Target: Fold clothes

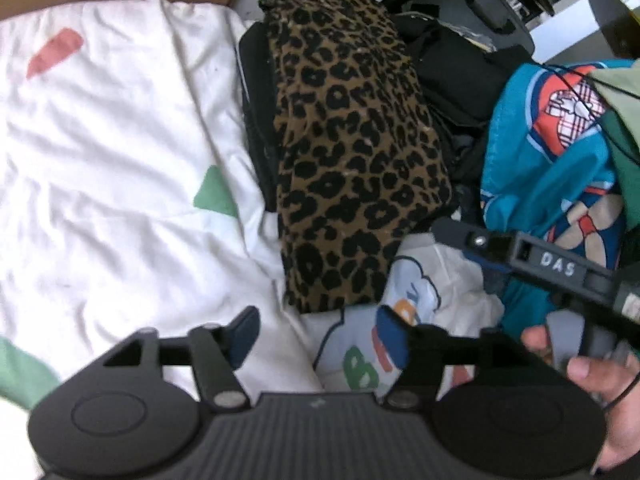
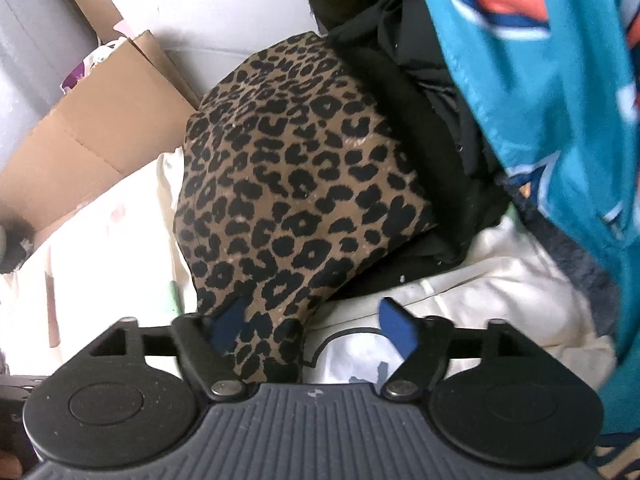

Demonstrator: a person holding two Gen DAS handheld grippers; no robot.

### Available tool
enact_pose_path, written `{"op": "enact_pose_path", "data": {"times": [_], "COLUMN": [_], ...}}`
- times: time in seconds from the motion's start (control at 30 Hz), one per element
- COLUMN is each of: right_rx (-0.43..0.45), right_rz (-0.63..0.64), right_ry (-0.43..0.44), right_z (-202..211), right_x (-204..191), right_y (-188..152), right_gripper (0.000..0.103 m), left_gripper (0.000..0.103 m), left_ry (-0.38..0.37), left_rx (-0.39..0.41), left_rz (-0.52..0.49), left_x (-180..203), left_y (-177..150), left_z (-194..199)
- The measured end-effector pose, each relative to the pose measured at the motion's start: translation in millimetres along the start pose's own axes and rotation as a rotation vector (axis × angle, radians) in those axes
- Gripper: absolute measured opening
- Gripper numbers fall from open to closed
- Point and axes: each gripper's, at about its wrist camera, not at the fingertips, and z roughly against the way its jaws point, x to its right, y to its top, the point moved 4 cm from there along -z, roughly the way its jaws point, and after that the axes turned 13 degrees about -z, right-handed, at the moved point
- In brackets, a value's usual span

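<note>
Both hand-held grippers are seen with jaws spread wide and nothing between the blue pads. Left hand-held gripper (image 1: 320,340) is held over a white printed garment (image 1: 404,320) at the near edge of the pile. Right hand-held gripper (image 2: 312,330) is poised at the near end of the folded leopard-print garment (image 2: 296,184); its left pad overlaps that fabric in view, though contact cannot be confirmed. In the left wrist view the right hand-held gripper's body, marked "DAS", is seen at right, gripped by a hand (image 1: 592,372).

Counts, as far as can be told:
- one leopard-print garment, folded into a long strip, laid on dark clothing;
- one teal garment with an orange and white cartoon print (image 1: 552,144), bunched at right; in the right wrist view it is seen hanging across the upper right, blurred;
- one white printed garment, partly under the leopard-print piece;
- a heap of black clothing (image 1: 460,76), far and right of the leopard piece; the number of items in it cannot be told.

All clothes are laid on a white sheet with red and green shapes (image 1: 112,152), bare at left. A cardboard box (image 2: 92,128) is seen beyond the sheet at far left. Dark objects are noted at far right, not identifiable.
</note>
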Motion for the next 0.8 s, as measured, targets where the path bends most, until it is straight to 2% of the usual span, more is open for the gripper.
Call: {"op": "enact_pose_path", "data": {"times": [0.17,0.27,0.4,0.57,0.8], "right_rx": [-0.019,-0.039,-0.044,-0.053,-0.064], "right_rz": [-0.056,-0.089,-0.132,-0.168,-0.177], "right_ry": [-0.023,-0.024,-0.049,-0.045,-0.034], "right_z": [25,39,61,95,143], "right_x": [-5,-9,-16,-28,-48], "right_y": [8,9,11,16,27], "right_gripper": [0.094,0.102,0.102,0.102,0.102], "left_gripper": [0.089,0.094,0.098,0.102,0.102], "left_ry": [0.073,0.100,0.132,0.184,0.255], "left_rx": [-0.007,-0.015,-0.023,0.004,0.034], "left_rz": [-0.027,-0.037,-0.005,0.019,0.037], "left_x": [8,11,11,12,18], "left_y": [13,20,27,34,42], "left_z": [33,55,95,153,224]}}
